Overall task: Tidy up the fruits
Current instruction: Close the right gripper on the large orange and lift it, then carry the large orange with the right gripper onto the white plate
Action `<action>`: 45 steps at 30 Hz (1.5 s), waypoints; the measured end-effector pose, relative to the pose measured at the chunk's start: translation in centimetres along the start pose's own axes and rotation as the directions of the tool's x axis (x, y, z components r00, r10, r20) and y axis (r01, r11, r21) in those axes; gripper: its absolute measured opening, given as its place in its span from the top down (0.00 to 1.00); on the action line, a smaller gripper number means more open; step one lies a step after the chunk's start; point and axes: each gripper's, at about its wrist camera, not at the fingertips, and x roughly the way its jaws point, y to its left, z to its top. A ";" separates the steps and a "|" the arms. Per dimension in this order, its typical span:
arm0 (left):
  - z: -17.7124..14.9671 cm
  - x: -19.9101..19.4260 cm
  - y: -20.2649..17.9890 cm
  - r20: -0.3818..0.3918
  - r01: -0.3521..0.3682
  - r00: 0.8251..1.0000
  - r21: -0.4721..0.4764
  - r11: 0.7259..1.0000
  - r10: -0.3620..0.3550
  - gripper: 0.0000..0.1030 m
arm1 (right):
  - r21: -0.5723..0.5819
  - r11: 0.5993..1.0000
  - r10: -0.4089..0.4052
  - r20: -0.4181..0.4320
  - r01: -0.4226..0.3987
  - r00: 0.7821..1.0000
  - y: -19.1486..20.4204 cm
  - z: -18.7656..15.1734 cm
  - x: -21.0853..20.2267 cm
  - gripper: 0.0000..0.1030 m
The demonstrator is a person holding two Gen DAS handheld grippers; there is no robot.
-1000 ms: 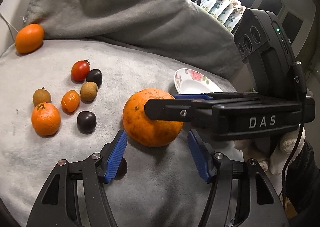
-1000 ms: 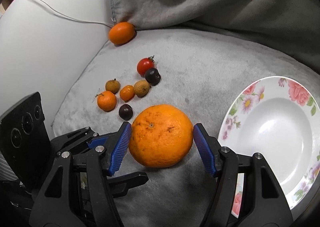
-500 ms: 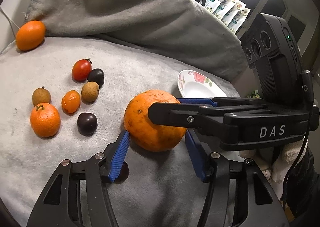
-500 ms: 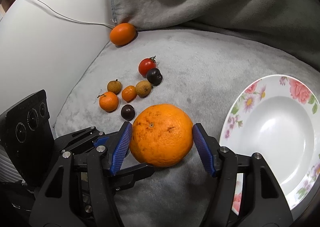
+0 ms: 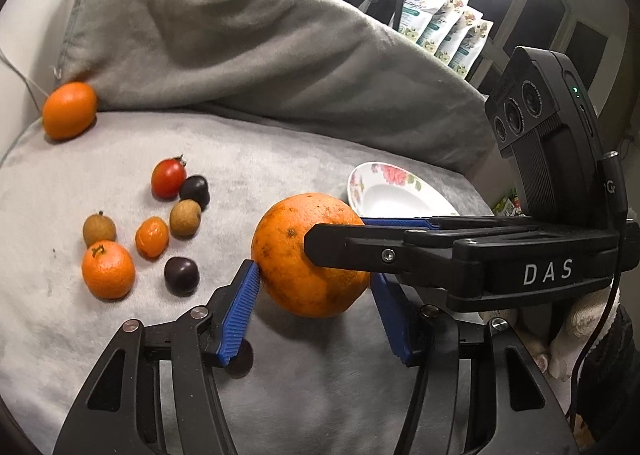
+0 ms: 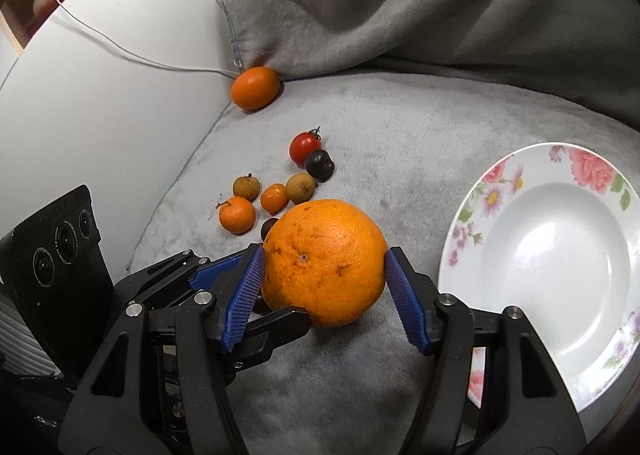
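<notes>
Here both tongs [image 6: 324, 287] clamp the large orange [image 6: 324, 261].

A big orange [image 6: 325, 261], round with dark specks on its dimpled skin, sits between the right gripper's [image 6: 325, 293] blue pads, both touching its sides. Beyond the jaws to the left lie small fruits: a mandarin [image 6: 237, 215], a red tomato [image 6: 305, 147], brown and dark ones. A flowered white plate [image 6: 496, 183] lies right of the jaws

A speckled big round orange [image 6: 324, 263], a white china plate [image 6: 560, 343] rimmed with pink flowers, a plain grey plush blanket [image 6: 400, 127].
</notes>
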 end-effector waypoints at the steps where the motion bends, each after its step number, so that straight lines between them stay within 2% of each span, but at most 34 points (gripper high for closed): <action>1: 0.2 0.0 -0.3 0.004 0.001 1.000 0.003 1.000 -0.001 0.45 | 0.001 1.000 0.000 0.008 0.000 1.000 -0.1 0.0 -0.4 0.37; 11: 1.5 0.7 -3.6 0.016 0.038 0.999 0.069 0.997 -0.039 0.45 | 0.041 0.999 -0.025 0.071 0.022 0.997 -2.0 -0.7 -3.8 0.37; 22: 1.8 3.6 -7.1 -0.038 0.099 0.995 0.126 0.987 -0.095 0.45 | 0.123 0.991 -0.072 0.096 0.060 0.993 -6.0 -2.4 -7.1 0.37; 29: 1.5 5.2 -8.4 -0.098 0.149 0.986 0.132 0.980 -0.137 0.45 | 0.165 0.982 -0.105 0.104 0.087 0.989 -7.8 -3.2 -7.9 0.37; 36: 1.7 3.8 -8.8 -0.065 0.134 0.990 0.165 0.977 -0.125 0.45 | 0.185 0.975 -0.161 0.192 0.125 0.968 -8.0 -3.1 -10.0 0.37; 45: 1.3 3.0 -8.2 -0.058 0.122 0.992 0.164 0.979 -0.114 0.45 | 0.205 0.968 -0.191 0.222 0.146 0.956 -7.7 -3.7 -10.8 0.36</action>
